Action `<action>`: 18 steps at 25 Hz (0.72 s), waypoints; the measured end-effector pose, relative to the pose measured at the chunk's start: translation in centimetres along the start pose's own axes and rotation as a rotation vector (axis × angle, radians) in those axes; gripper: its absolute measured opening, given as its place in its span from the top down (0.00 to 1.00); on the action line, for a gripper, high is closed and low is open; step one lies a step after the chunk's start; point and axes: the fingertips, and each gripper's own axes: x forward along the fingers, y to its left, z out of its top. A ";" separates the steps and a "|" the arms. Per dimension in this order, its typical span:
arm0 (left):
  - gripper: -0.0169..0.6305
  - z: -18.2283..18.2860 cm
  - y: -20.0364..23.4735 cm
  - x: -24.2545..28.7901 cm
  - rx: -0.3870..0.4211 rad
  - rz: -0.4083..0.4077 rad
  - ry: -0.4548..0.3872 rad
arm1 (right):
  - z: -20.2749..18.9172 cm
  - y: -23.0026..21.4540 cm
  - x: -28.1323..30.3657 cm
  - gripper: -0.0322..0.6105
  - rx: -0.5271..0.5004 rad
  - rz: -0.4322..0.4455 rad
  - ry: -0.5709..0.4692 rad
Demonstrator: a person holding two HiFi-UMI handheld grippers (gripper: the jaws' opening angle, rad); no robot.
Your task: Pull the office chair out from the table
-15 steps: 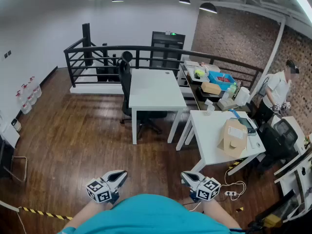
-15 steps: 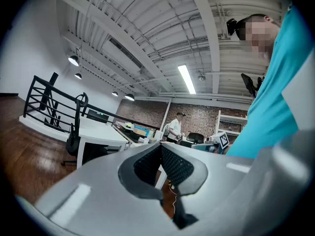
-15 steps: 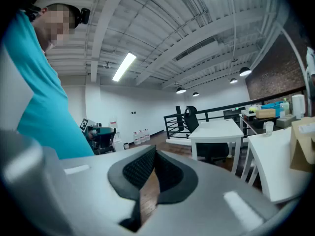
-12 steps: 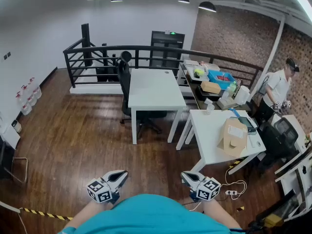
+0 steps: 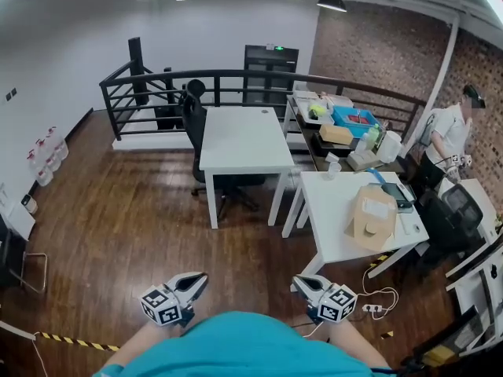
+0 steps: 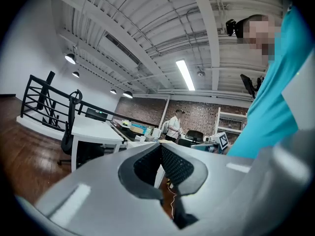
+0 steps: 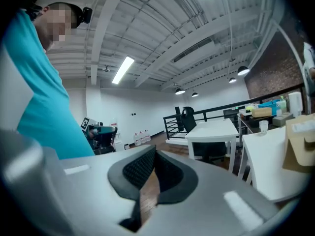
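A black office chair [image 5: 194, 126] is tucked under the far left side of a white table [image 5: 240, 137] across the room; it also shows in the left gripper view as the chair [image 6: 69, 132] and in the right gripper view as the chair [image 7: 189, 118]. My left gripper [image 5: 200, 279] hangs close to my body at the bottom of the head view, shut and holding nothing. My right gripper [image 5: 299, 282] sits level with it on the right, also shut and holding nothing. Both are far from the chair, with wooden floor between.
A second white table [image 5: 346, 210] at right carries a cardboard box [image 5: 372, 217] and a cup. A cluttered bench [image 5: 338, 128] stands beyond it. A black railing [image 5: 149, 93] runs along the back. A person [image 5: 448, 140] stands at far right, near another black chair [image 5: 452, 222]. Cables [image 5: 377, 295] lie on the floor.
The view has shifted slightly: the tables and chair sit a little further left and lower in the head view. Both grippers keep their places near my body.
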 end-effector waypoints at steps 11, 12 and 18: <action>0.95 -4.1 -2.7 6.4 -0.054 0.014 0.017 | -1.7 -5.4 -3.1 0.95 -0.020 0.046 0.029; 0.95 -4.3 -2.3 6.5 -0.051 0.017 0.020 | -1.9 -5.7 -2.7 0.95 -0.020 0.050 0.034; 0.95 -5.2 2.5 6.0 -0.084 0.018 0.002 | -2.9 -6.7 1.7 0.95 -0.027 0.058 0.072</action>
